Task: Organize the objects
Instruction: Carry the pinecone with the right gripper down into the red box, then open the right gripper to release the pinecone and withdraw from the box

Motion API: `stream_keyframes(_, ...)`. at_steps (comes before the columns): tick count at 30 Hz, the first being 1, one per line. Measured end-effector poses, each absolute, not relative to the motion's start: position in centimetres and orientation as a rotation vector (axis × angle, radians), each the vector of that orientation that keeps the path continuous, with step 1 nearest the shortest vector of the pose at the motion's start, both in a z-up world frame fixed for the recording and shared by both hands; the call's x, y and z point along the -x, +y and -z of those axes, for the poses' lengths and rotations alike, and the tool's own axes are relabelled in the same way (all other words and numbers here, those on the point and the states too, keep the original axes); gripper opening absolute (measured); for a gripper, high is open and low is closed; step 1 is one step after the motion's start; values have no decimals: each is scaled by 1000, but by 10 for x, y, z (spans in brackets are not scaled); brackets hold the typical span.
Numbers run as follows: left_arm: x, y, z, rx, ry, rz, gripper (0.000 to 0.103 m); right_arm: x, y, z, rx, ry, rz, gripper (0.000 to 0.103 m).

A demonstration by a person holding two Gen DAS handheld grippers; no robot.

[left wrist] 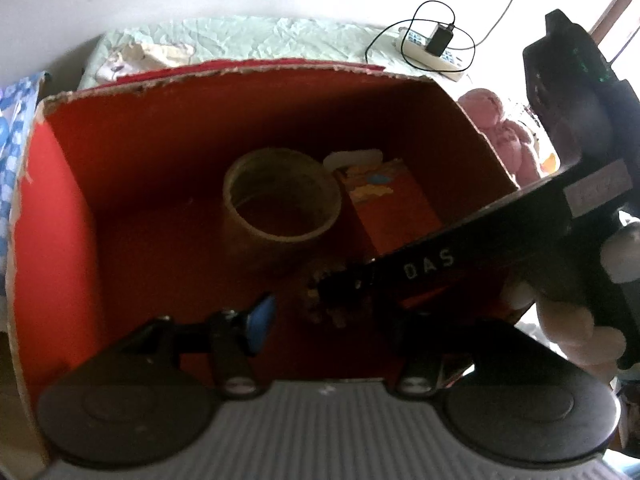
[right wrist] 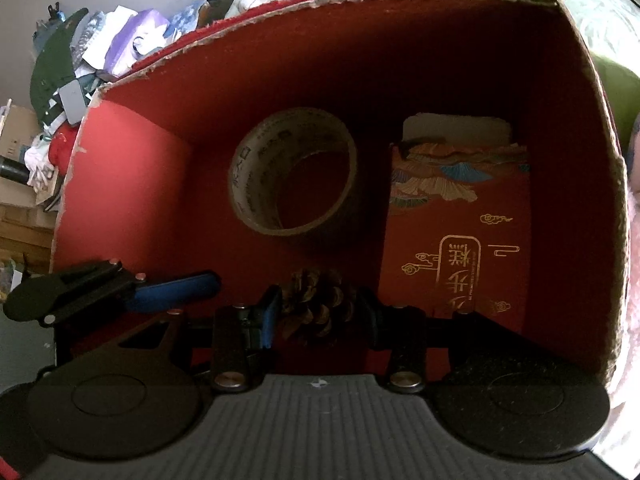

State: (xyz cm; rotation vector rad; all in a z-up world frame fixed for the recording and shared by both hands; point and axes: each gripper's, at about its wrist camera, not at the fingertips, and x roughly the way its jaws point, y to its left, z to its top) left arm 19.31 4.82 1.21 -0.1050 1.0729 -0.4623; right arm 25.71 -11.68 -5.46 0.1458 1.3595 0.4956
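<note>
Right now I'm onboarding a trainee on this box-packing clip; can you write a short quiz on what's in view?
1. True or false: the right gripper holds the pine cone.
2. What lies right of the tape roll in the red box: A) a cup, B) a red packet, C) scissors?
3. Fill in: the left gripper is ____ the box.

Key: 1 true; 2 B; 3 inside, its jaws apart and empty.

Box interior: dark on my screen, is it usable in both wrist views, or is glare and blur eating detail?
Left wrist view: window glare upper right, red box floor dim, tape roll soft, pine cone blurred behind the right gripper. Right wrist view: sharper; pine cone and red packet print readable, far wall shadowed.
</note>
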Motion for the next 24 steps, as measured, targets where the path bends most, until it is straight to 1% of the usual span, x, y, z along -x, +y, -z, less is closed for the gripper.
stream_keyframes(2,-194,49,-11,113,1077,465,60,-257,-119,54,-156,1350,-494,45)
stream_keyframes(4,-196,50,-10,116,1080,464,61,-255,-121,52,-173,1328,-498,49)
stream_keyframes(6,-196,50,-10,118,1079,470,61,-253,-123,50,-185,1303,-497,50)
stream_keyframes(14,-195,48,-11,100,1073,431,61,-237,-138,36,-295,1201,-494,48)
stream_keyframes(24,-178,39,-34,54,1015,314,61,-204,-143,16,-265,1042,-479,48)
